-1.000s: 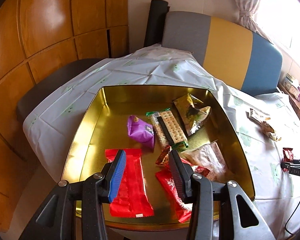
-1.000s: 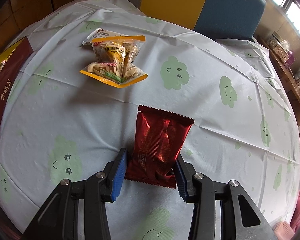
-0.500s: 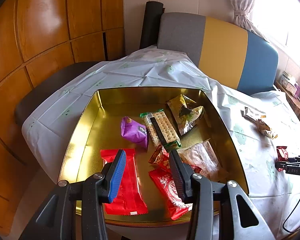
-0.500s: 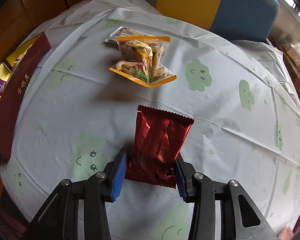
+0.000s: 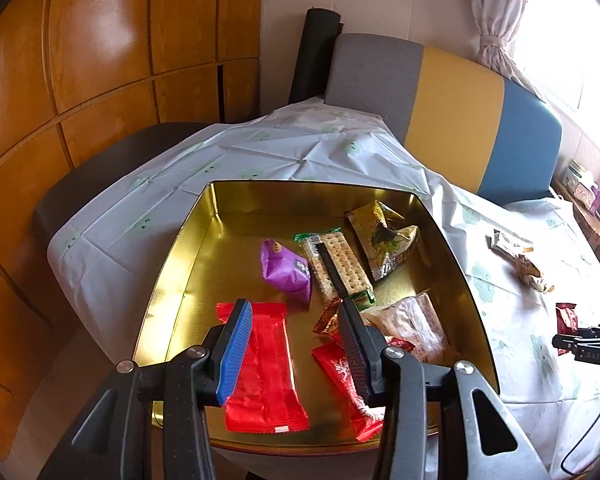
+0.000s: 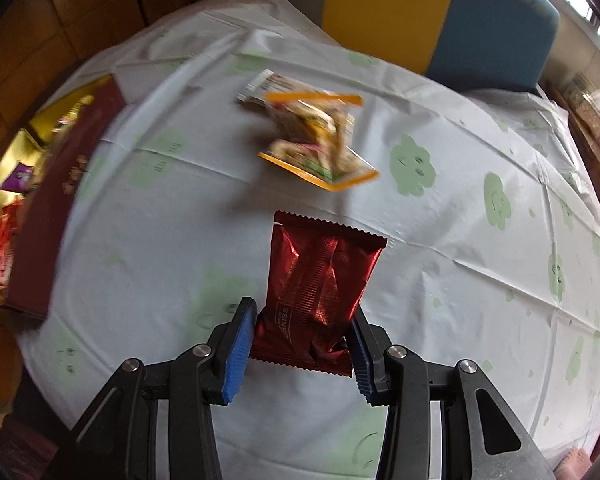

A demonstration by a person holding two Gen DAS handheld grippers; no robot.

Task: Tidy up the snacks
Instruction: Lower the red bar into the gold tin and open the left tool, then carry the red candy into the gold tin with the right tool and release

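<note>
A dark red foil snack packet [image 6: 318, 284] hangs above the tablecloth, with my right gripper [image 6: 302, 340] shut on its lower end. That same packet [image 5: 566, 317] shows small at the right of the left wrist view. My left gripper [image 5: 294, 348] hovers open over the near side of the gold tin [image 5: 172, 264], nothing between its fingers. In the tin lie a long red packet [image 5: 266, 368], a purple packet [image 5: 286, 272], a cracker pack [image 5: 338, 266], a gold-green packet [image 5: 384, 240] and several more wrappers.
Two orange-edged snack bags [image 6: 316, 140] lie on the cloud-print tablecloth [image 6: 460, 240] beyond the held packet. The tin's maroon outer wall [image 6: 60, 208] stands at the left. A grey, yellow and blue bench back [image 5: 460, 120] runs behind the table.
My right gripper has lifted the dark red packet off the cloth and drifted toward the tin, which now shows more at the left. The left gripper has hardly moved.
</note>
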